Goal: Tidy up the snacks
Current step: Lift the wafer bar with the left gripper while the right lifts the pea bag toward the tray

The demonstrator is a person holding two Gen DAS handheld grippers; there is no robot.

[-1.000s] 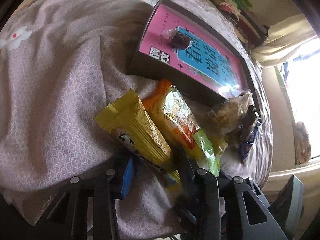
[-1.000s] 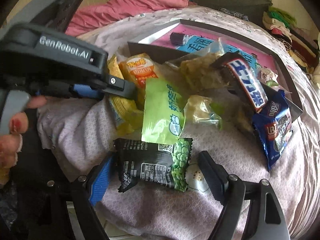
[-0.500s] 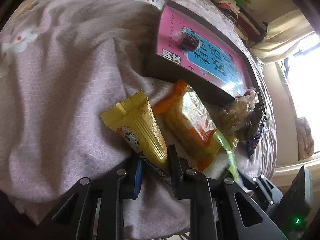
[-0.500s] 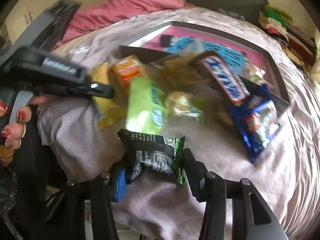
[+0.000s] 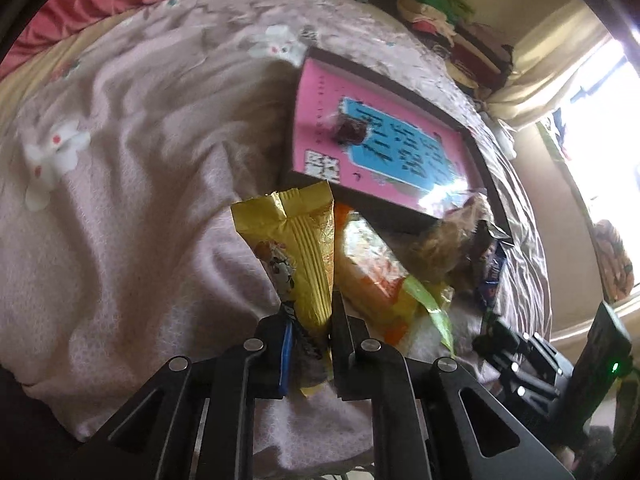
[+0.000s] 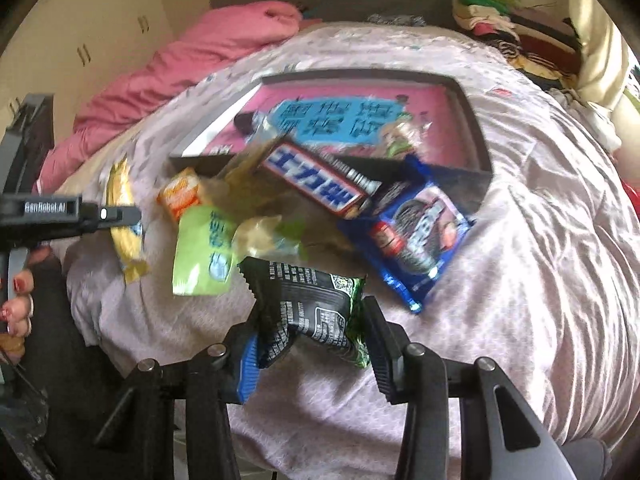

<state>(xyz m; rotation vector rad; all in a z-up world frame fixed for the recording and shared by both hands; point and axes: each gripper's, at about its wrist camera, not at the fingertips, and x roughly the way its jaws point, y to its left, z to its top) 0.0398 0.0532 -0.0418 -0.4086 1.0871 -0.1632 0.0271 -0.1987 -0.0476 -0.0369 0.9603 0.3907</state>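
Note:
My left gripper point(image 5: 308, 320) is shut on the lower end of a yellow snack packet point(image 5: 304, 248), which stands up off the bedsheet. My right gripper point(image 6: 310, 320) has its jaws closing, and both pads press on a crumpled black and green packet point(image 6: 312, 300) held above the sheet. Beyond lies a dark box point(image 6: 476, 128) with a pink printed bottom point(image 5: 320, 120) and a small dark sweet point(image 5: 352, 130) inside. In front of it lie an orange packet point(image 6: 182, 196), a light green packet point(image 6: 204, 252), a brown and blue bar point(image 6: 316, 184) and a blue biscuit packet point(image 6: 416, 236).
Everything lies on a bed with a mauve patterned sheet point(image 5: 120, 200), whose front edge drops off just below the grippers. A pink quilt point(image 6: 200, 52) is bunched at the back left. Folded clothes point(image 6: 520, 36) are stacked at the back right. A person's hand point(image 6: 20, 292) holds the left gripper's handle.
Both grippers' jaws closed. The left one took the yellow packet and raised it upright. The right one took the black and green packet, lifted it off the sheet and shifted sideways.

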